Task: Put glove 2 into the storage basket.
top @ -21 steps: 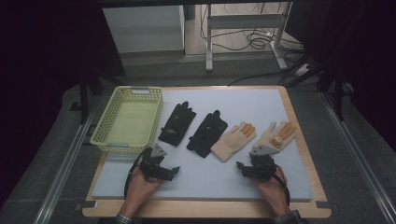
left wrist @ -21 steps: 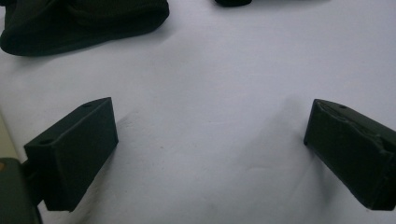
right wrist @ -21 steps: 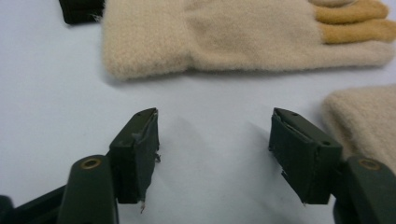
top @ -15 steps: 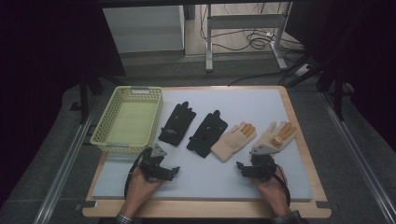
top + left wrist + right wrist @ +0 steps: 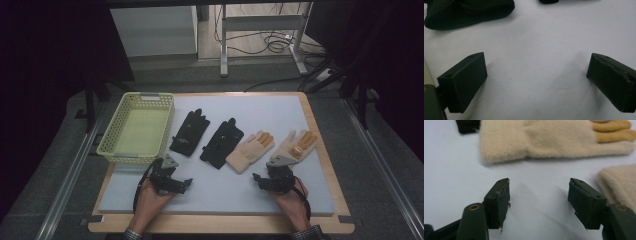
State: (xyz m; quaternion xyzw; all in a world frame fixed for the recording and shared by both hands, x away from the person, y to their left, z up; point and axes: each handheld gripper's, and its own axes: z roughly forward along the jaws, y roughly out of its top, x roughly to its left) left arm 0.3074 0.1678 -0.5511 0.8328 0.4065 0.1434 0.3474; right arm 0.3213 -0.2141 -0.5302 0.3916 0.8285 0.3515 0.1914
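Note:
Four gloves lie in a row on the white mat (image 5: 225, 187): two black gloves (image 5: 190, 132) (image 5: 222, 142), then two beige gloves with orange fingertips (image 5: 250, 150) (image 5: 296, 144). My left gripper (image 5: 184, 183) rests low on the mat in front of the black gloves, jaws wide open and empty. In the left gripper view (image 5: 536, 75) a black glove's cuff (image 5: 466, 12) lies ahead on the left. My right gripper (image 5: 259, 181) sits in front of the beige gloves, open with nothing between the jaws. In the right gripper view (image 5: 539, 192) one beige glove (image 5: 554, 140) lies just ahead, the other (image 5: 621, 182) at the right.
A pale green mesh basket (image 5: 112, 151) stands at the mat's left side, beside the first black glove. The wooden table edge (image 5: 220, 225) runs along the front. Bare mat stretches between the two grippers and behind the gloves.

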